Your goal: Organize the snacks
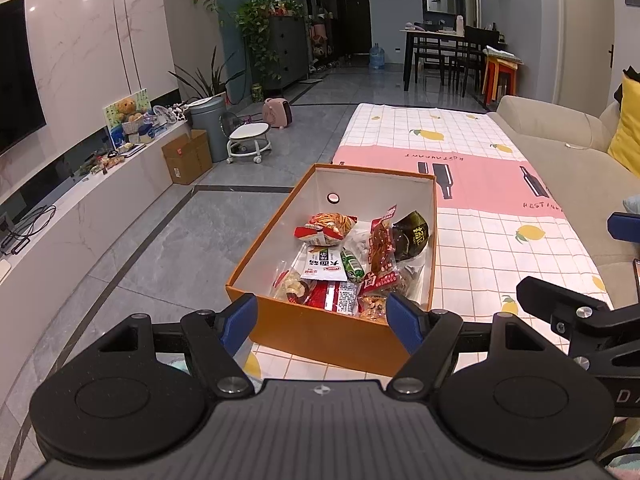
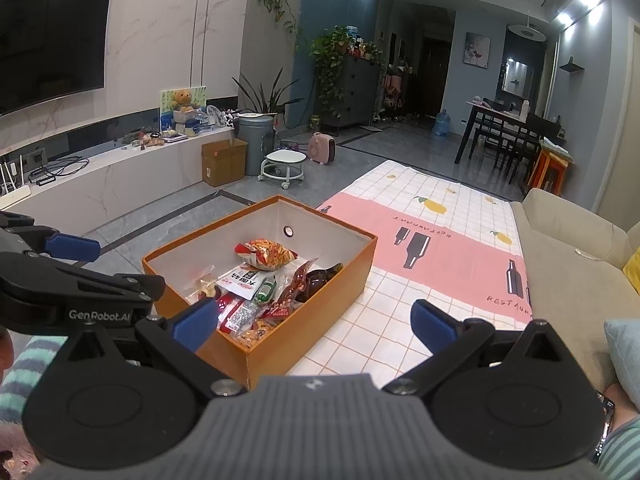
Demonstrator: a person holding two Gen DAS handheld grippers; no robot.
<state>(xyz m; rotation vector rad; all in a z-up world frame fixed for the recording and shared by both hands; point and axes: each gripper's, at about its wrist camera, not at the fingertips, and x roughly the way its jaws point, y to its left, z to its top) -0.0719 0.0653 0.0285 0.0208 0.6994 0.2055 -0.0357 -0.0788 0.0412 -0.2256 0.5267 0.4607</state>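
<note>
An orange cardboard box (image 1: 320, 330) (image 2: 332, 288) with a white inside stands on the checked tablecloth (image 1: 496, 216) (image 2: 404, 300). Several snack packets (image 1: 348, 264) (image 2: 260, 280) lie in its near half, among them a red noodle-print bag (image 1: 326, 226) (image 2: 268, 254) and a dark packet (image 1: 412, 236). My left gripper (image 1: 320, 320) hangs open just before the box's near wall, nothing between its blue pads (image 1: 240, 322). My right gripper (image 2: 316, 322) is open and empty over the box's near right corner. The other gripper shows at the edge of each view.
A beige sofa (image 1: 560, 140) (image 2: 568, 264) runs along the table's right side. Grey tile floor (image 1: 160, 248) lies left, with a white TV bench (image 2: 120, 176), a cardboard carton (image 1: 187, 157), a grey bin (image 2: 256, 140) and a small wheeled stool (image 1: 248, 140).
</note>
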